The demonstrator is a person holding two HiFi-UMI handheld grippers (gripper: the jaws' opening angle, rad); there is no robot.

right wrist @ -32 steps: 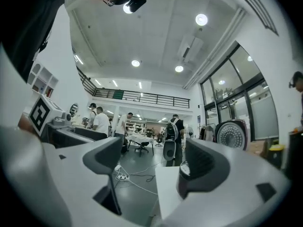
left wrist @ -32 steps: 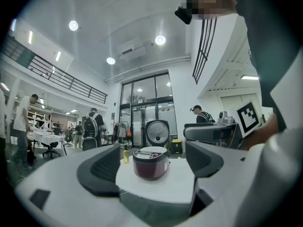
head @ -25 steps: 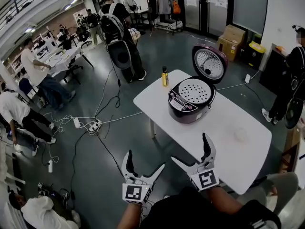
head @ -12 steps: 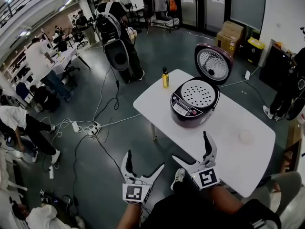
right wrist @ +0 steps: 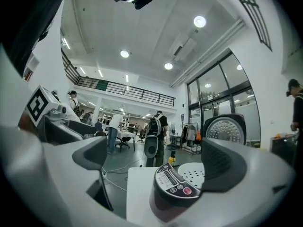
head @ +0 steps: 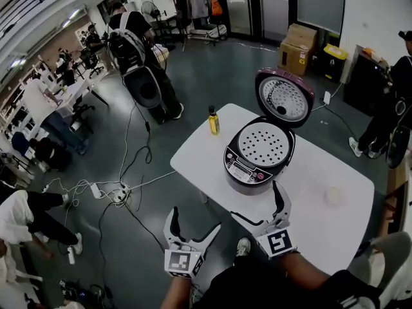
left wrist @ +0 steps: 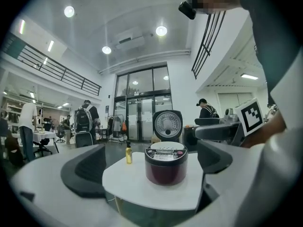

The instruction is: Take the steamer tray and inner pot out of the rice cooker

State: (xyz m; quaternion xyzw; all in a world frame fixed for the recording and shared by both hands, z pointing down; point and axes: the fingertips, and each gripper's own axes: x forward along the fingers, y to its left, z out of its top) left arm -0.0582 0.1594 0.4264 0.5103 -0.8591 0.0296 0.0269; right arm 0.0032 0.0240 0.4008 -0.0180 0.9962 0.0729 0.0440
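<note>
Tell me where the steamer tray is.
In the head view, the steamer tray sits in the open rice cooker on the white table, right of the yellow bottle and beyond the right gripper.

rice cooker (head: 248, 172) on the tabletop's (head: 322, 205) left half, lid (head: 283, 98) raised behind it, steamer tray (head: 262, 145) seated in its top. bottle (head: 213, 121) at the far left edge, left of the cooker. left tool (head: 196, 217) off the near edge, over the floor (head: 145, 250); right tool (head: 255, 199) before the cooker.

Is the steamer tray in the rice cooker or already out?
In. The lid stands open, and the white perforated steamer tray sits in the mouth of the rice cooker.
</note>
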